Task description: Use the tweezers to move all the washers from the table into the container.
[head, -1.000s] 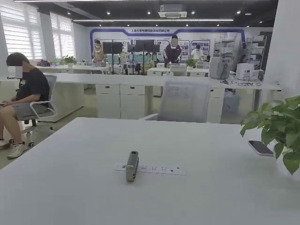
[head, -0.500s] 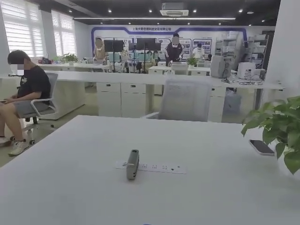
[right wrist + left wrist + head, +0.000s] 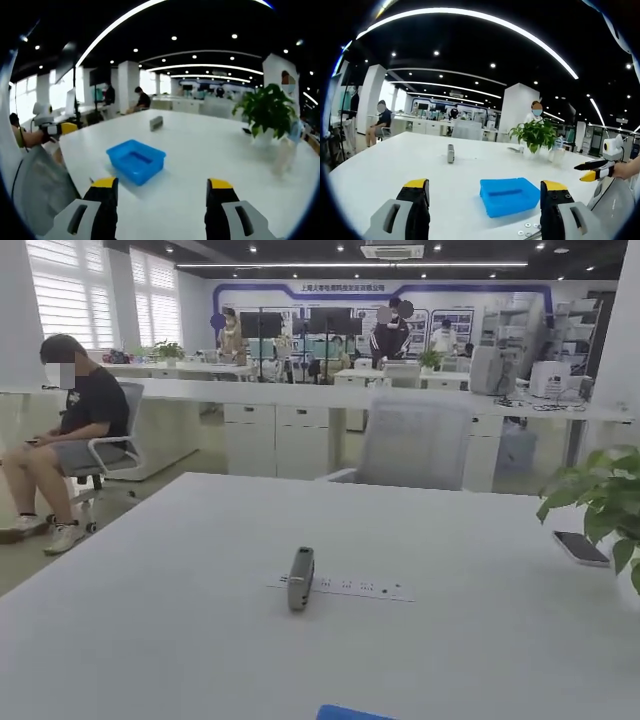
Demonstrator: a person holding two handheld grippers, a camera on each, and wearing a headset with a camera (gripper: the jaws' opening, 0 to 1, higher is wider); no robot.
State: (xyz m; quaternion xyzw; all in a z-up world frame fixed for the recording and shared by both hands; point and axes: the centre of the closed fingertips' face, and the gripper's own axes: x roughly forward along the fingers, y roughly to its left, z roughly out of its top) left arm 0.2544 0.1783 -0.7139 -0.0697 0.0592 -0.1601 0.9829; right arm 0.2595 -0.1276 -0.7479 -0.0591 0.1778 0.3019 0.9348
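- Left hand-held gripper (image 3: 484, 185): jaws apart, empty. Washers (image 3: 527, 232) lie on the desk (image 3: 420, 160) just ahead, between it and the blue container (image 3: 509, 196).
- Right hand-held gripper (image 3: 162, 183): also open; the left seems nearer.

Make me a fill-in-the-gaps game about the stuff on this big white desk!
1. The container is coloured ____.
2. The jaws of the right tool stand ____, gripping nothing.
3. The tiny washers lie on the ____, outside the container.
4. The plant has ____ leaves.
Missing words: blue; open; table; green.
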